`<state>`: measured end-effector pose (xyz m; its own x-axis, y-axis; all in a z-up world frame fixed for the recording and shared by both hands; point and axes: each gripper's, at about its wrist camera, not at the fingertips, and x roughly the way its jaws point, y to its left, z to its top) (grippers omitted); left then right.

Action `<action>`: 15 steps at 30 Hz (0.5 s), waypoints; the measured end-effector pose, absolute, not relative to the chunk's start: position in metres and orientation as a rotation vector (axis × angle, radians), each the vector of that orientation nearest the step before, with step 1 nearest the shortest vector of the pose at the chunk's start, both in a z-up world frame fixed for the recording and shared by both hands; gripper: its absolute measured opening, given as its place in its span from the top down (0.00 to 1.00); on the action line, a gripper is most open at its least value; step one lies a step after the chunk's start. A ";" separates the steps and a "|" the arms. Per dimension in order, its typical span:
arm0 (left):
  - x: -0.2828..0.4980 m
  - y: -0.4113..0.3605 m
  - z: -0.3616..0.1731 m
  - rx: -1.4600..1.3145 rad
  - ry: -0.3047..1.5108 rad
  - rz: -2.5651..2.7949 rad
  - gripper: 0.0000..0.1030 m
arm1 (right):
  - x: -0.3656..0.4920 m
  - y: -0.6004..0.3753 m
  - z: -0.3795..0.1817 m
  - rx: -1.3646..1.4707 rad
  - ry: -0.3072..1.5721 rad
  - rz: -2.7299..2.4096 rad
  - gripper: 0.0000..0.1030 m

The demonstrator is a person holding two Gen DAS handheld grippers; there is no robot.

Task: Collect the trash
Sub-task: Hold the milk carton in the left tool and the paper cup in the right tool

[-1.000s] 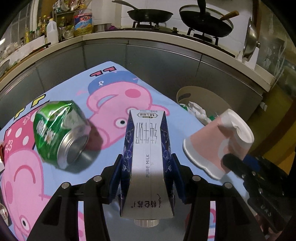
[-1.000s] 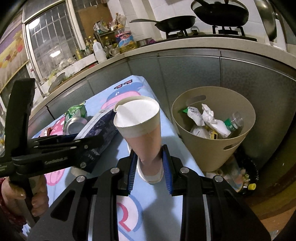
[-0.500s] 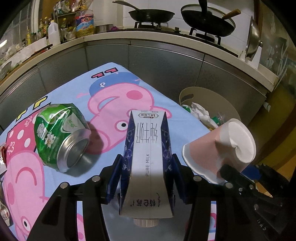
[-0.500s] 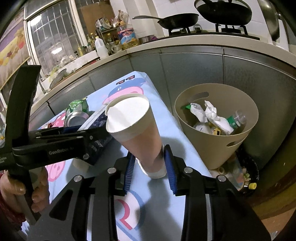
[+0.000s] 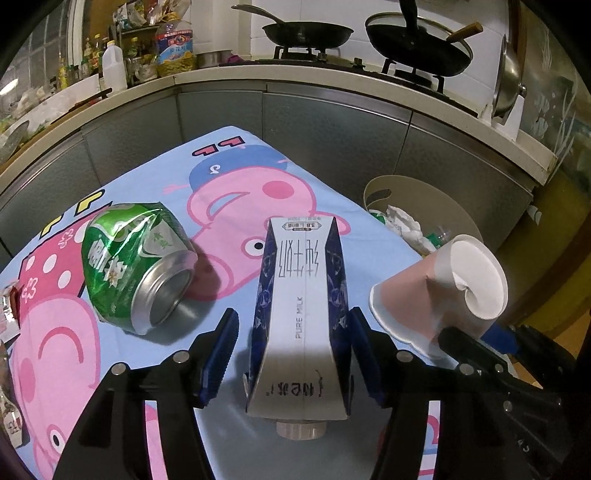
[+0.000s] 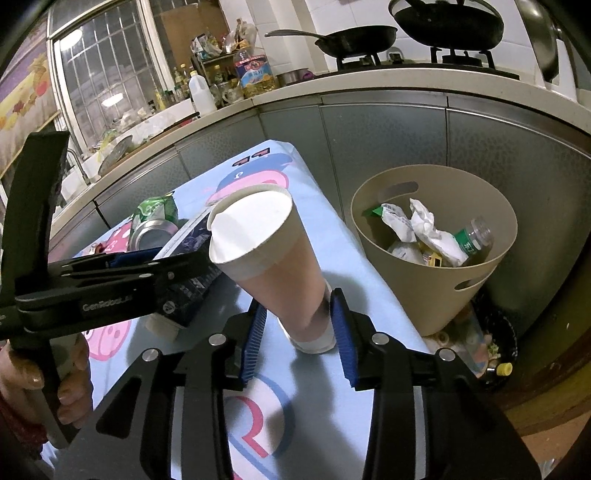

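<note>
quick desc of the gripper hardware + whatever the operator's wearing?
Both grippers, left gripper and right gripper, are black angular frames with silver bolts and ribbed blue pads. The left one's side carries grey "GenRobot" lettering. No cables visible. A dark red patterned sleeve shows at the left hand.

Kitchen's pretty lived-in. There's a cartoon pig tablecloth (image 5: 236, 192), light blue with pink pigs all over it. Behind it runs a curved countertop (image 5: 332, 83) over grey cabinet fronts (image 6: 388, 147). Up on the stove sit a black frying pan (image 5: 308, 33) and a lidded wok (image 5: 419, 46) with a wooden handle. A metal lid (image 5: 509, 83) leans upright at the far right of the counter. Near the barred window (image 6: 99, 85) there's a big cooking oil bottle (image 6: 255, 72), a white plastic jug (image 6: 201, 90), and a cluttered rack of small bottles.
</note>
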<state>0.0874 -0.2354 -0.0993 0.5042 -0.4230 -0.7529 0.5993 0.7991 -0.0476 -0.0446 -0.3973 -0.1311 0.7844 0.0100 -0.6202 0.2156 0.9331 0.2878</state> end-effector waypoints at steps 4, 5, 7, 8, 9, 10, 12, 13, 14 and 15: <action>0.086 -0.233 -0.100 0.234 0.839 -0.622 0.40 | -0.045 -0.396 -0.130 0.355 0.658 -0.118 0.58; 0.086 -0.233 -0.100 0.235 0.839 -0.621 0.40 | -0.045 -0.396 -0.130 0.355 0.658 -0.117 0.58; 0.085 -0.233 -0.099 0.236 0.840 -0.619 0.40 | -0.045 -0.395 -0.129 0.355 0.657 -0.113 0.58; 0.085 -0.233 -0.099 0.237 0.839 -0.619 0.40 | -0.046 -0.395 -0.129 0.354 0.657 -0.111 0.57; 0.084 -0.232 -0.100 0.237 0.839 -0.619 0.40 | -0.046 -0.394 -0.129 0.351 0.656 -0.109 0.55; 0.084 -0.232 -0.100 0.236 0.839 -0.618 0.40 | -0.046 -0.393 -0.129 0.345 0.656 -0.108 0.55; 0.083 -0.231 -0.100 0.234 0.841 -0.618 0.39 | -0.047 -0.391 -0.129 0.334 0.656 -0.108 0.51; 0.083 -0.231 -0.100 0.235 0.841 -0.617 0.37 | -0.046 -0.390 -0.130 0.330 0.657 -0.107 0.51; 0.083 -0.231 -0.100 0.235 0.841 -0.615 0.36 | -0.046 -0.390 -0.130 0.330 0.659 -0.107 0.51; 0.084 -0.230 -0.101 0.234 0.842 -0.614 0.36 | -0.046 -0.389 -0.130 0.331 0.660 -0.107 0.51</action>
